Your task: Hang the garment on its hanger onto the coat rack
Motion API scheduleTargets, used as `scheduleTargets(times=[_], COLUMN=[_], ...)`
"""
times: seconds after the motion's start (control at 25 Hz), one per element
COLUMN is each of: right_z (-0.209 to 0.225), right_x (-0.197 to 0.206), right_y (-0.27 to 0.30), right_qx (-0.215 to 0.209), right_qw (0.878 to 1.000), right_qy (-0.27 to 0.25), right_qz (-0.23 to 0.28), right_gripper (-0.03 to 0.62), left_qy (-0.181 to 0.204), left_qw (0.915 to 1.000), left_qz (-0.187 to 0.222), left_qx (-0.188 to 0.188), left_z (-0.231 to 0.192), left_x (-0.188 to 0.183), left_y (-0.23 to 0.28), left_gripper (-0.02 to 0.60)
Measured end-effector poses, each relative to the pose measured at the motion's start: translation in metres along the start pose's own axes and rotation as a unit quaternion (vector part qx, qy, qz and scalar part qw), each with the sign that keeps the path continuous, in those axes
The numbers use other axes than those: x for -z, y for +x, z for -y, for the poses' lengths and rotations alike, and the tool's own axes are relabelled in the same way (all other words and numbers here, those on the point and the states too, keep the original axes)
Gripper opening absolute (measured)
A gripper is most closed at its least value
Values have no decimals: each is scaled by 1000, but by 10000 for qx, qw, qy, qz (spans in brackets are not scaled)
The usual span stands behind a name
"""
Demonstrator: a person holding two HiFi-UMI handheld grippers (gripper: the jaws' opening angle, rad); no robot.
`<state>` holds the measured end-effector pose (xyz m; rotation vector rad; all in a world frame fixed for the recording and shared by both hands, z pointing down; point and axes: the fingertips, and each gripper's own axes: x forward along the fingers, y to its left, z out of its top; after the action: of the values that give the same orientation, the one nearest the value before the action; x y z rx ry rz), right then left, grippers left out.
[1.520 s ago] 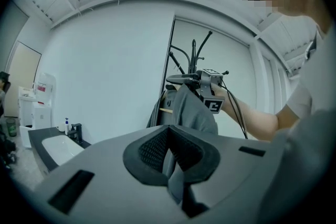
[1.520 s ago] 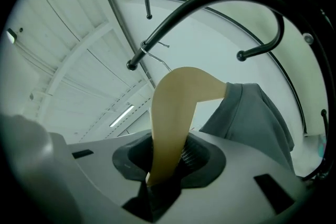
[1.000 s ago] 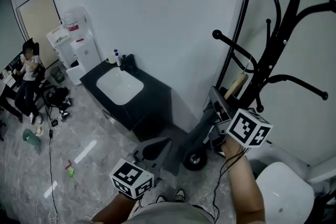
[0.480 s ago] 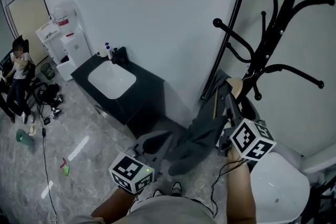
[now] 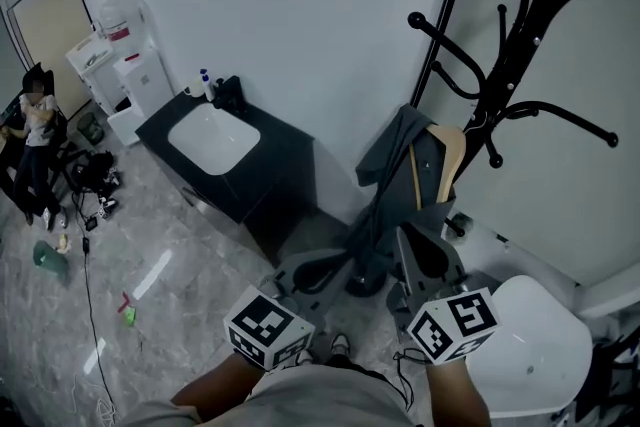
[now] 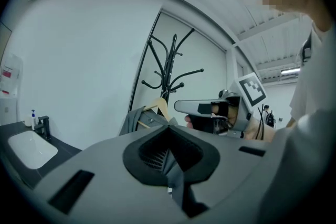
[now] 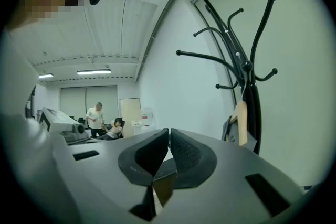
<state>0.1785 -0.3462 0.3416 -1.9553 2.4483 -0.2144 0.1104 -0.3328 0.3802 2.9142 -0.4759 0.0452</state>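
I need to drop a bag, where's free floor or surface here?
Free: the floor in front of the sink counter, and the white chair seat at right. Crowded: far-left floor, cables and clutter near a seated person.

A black cabinet [image 5: 262, 177] stands against the white wall, and a white sink basin [image 5: 212, 137] is set in its top. At the back edge of the cabinet stand a small bottle [image 5: 203, 82] and a dark faucet [image 5: 228, 95]. Left of the cabinet is a white dispenser [image 5: 128, 65] (a water machine, it seems), and farther left a person [image 5: 35, 130] sits. In front of the cabinet, a thin cable [image 5: 88, 280] and a small green item [image 5: 128, 315] lie on the marble floor [image 5: 170, 245].
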Motion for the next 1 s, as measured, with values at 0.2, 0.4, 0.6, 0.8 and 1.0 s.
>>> scheduleTargets(times=[0.2, 0.4, 0.6, 0.8, 1.0], right_z=[-42, -57, -58, -58, -54], right_x=[33, 66, 80, 85, 79], right_y=[-18, -30, -39, -58, -73], right_qx=[-365, -337, -383, -453, -647], right_qw=[9988, 9974, 9969, 9964, 9958], right_qy=[51, 226, 292, 363, 322], right_qz=[-308, -589, -630, -619, -559], right_gripper=[17, 17, 15, 15, 15], left_qy=[2, -54, 21, 114, 33], left_qw=[9997, 9992, 9988, 9986, 9985], left_qz=[-182, -351, -469, -520, -478], left_qx=[177, 174, 116, 23, -277], left_z=[20, 25, 34, 54, 68], left_x=[17, 37, 47, 50, 49], left_y=[-12, -29, -32, -32, -33], left_gripper=[-6, -6, -6, -6, -6])
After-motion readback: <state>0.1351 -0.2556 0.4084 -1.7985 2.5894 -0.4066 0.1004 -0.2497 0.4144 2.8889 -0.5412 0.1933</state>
